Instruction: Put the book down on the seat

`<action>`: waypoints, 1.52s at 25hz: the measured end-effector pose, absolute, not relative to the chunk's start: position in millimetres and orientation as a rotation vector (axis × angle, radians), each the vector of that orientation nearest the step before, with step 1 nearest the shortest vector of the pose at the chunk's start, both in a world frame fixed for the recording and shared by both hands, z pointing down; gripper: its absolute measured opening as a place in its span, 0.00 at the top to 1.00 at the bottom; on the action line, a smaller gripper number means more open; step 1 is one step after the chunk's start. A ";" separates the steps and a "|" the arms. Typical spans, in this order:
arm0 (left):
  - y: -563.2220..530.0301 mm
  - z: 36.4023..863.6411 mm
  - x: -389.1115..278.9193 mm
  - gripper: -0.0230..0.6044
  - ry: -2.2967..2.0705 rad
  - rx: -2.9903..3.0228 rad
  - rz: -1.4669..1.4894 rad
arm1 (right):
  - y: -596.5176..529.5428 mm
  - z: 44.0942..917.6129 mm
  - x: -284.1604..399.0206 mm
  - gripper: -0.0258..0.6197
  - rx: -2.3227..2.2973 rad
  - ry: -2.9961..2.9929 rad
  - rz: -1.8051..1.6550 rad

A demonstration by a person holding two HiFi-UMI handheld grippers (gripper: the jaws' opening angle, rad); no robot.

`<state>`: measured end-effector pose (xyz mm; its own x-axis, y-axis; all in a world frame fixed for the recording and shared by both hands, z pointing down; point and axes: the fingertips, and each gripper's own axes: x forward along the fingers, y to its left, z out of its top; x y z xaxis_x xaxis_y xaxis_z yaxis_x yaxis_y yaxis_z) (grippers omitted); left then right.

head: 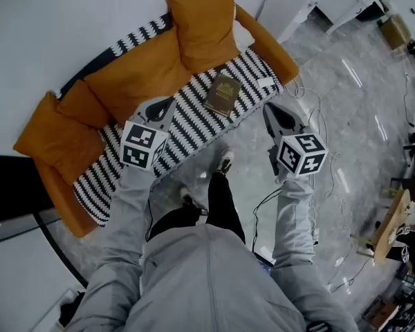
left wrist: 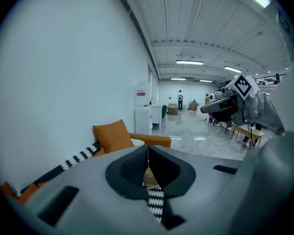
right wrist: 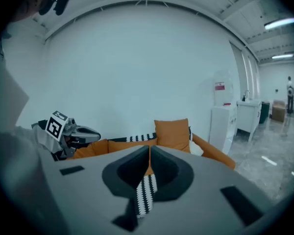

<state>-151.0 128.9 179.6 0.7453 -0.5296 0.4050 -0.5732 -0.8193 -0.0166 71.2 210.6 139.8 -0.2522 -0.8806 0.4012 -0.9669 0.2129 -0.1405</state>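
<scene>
A brown book [head: 223,93] lies flat on the black-and-white striped seat [head: 187,120] of an orange sofa [head: 135,71], free of both grippers. My left gripper [head: 169,103] hovers over the seat just left of the book, jaws shut and empty. My right gripper [head: 268,107] hangs over the floor off the sofa's right end, also shut with nothing in it. In the left gripper view the jaws [left wrist: 148,147] meet at the tip, with the book [left wrist: 149,179] showing below them. In the right gripper view the jaws [right wrist: 149,148] are closed over the striped seat [right wrist: 145,195].
An orange cushion [head: 202,16] leans against the sofa back. A white cabinet [head: 290,2] stands beyond the sofa's right arm. Cables [head: 318,140] trail over the glossy floor, and a wooden bench [head: 391,227] stands at the right. The person's feet [head: 221,163] are in front of the sofa.
</scene>
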 end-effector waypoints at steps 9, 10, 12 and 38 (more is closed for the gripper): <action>156.8 87.0 -150.2 0.92 -0.953 3.019 0.569 | 241.4 49.9 50.7 0.91 1.791 -2.261 0.223; 160.8 74.4 -150.1 0.92 -0.957 3.044 0.552 | 244.5 37.6 48.0 0.91 1.798 -2.265 0.184; 168.6 50.0 -150.0 0.92 -0.959 3.095 0.518 | 251.3 13.8 42.4 0.91 1.813 -2.274 0.111; 242.0 -84.2 -178.4 0.92 -1.042 3.398 0.274 | 311.7 -99.7 -28.8 0.91 1.693 -2.296 -0.324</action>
<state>-178.4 242.0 -84.2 0.8253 -0.5643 0.0200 -0.5013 -0.7484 -0.4342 -28.8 311.7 -99.7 -0.2808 -0.9562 0.0829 -0.8960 0.2921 0.3346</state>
